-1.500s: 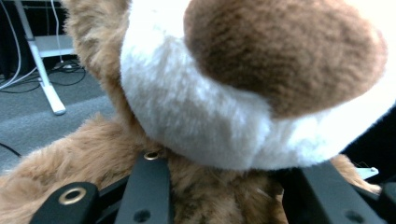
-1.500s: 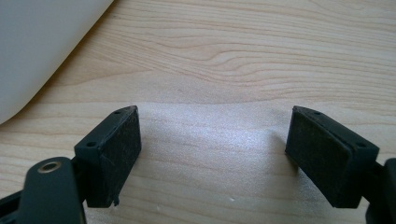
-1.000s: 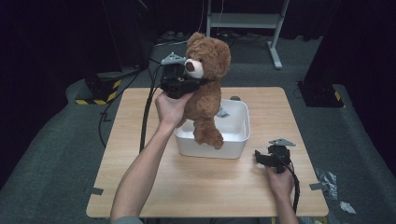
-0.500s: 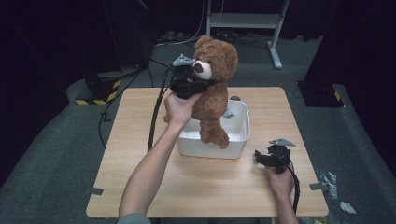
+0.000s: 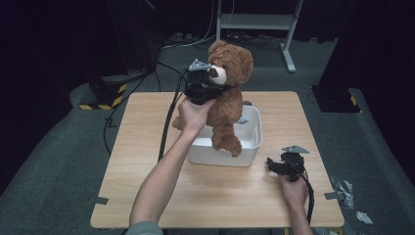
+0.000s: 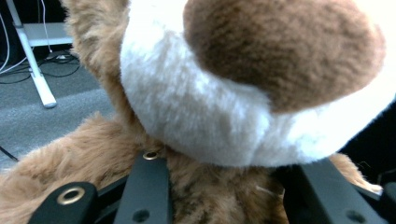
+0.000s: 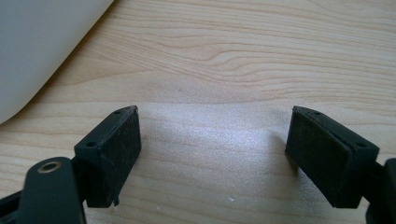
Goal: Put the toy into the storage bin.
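**Over the tub: bear held upright by the neck**

At lower right of the high view, right hand [image 5: 293, 188] resting on the wooden table [image 5: 147, 147], right gripper [image 5: 272, 166] lying low just beside the near right corner of the white tub [image 5: 252, 142]. Seen in the right gripper view, jaws spread wide with bare tabletop [image 7: 224, 70] between the pads [image 7: 123, 149], gripping nothing; tub wall [image 7: 42, 42] at upper left of that frame. No shift from the earlier frames.

From bottom centre, left forearm [image 5: 156, 181] stretched up and forward across the table, wrist raised, left hand [image 5: 193, 115] wrapped around the left gripper [image 5: 213, 89] above the table's far half. Jaws clamped on the teddy bear [image 5: 227, 93] at the neck, just under the muzzle; in the left gripper view, brown fur [image 6: 215, 196] squeezed between the two black jaws, white muzzle [image 6: 210, 116] and brown nose looming above.

Compared with a second ago: bear and left gripper carried toward the right of the frame and slightly lower.

Bear hanging upright, long axis near vertical with a slight lean, head at top toward the far edge, face turned to frame left, legs dangling down into the tub.
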A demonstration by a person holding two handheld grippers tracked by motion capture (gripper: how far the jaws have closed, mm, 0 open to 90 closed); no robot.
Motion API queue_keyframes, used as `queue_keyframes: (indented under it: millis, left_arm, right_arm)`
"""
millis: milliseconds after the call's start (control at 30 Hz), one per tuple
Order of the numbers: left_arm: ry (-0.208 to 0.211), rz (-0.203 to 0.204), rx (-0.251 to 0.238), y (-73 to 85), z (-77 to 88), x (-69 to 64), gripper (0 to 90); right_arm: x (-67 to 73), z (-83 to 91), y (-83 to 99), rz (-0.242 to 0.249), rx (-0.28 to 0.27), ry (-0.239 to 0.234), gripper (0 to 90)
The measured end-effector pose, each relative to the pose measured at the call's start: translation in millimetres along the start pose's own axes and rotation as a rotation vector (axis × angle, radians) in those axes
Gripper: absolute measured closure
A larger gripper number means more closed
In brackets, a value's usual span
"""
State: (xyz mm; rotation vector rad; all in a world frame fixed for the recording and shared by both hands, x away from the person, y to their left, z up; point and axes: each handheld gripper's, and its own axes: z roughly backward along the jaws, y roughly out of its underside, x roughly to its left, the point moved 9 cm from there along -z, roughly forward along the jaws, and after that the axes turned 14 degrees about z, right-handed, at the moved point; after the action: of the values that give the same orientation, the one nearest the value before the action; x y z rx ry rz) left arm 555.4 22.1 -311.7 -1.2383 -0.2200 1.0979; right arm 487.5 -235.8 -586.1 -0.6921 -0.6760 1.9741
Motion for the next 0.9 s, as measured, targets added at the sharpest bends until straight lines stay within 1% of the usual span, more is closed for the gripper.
queue_keyframes:
  millis: [133, 333, 400, 467, 800, 900]
  left_arm:
    - [-0.003, -0.007, 0.009, 1.5, -4.2, 0.4, 63.3]
    - [-0.018, 0.006, 0.015, 3.7, -11.1, 3.6, 63.3]
    - [-0.022, -0.004, 0.017, 4.4, -13.6, 4.1, 63.3]
    - [-0.025, -0.005, 0.019, 5.3, -15.8, 4.3, 63.3]
    - [-0.029, -0.006, 0.032, 8.7, -26.1, 6.4, 63.3]
    - [-0.03, -0.001, 0.036, 10.2, -29.4, 7.4, 63.4]
  right_arm:
    - [0.2, 0.1, 0.0, -0.001, 0.001, -0.002, 17.5]
    - [-0.1, 0.0, 0.0, 0.002, 0.0, -0.001, 17.5]
    - [-0.1, 0.0, 0.0, 0.002, 0.0, 0.0, 17.5]
    - [1.1, 0.2, 0.2, -0.007, 0.003, -0.006, 17.5]
    - [1.0, 0.2, 0.2, -0.007, 0.003, -0.004, 17.5]
    - [0.9, 0.2, 0.2, -0.006, 0.003, -0.005, 17.5]
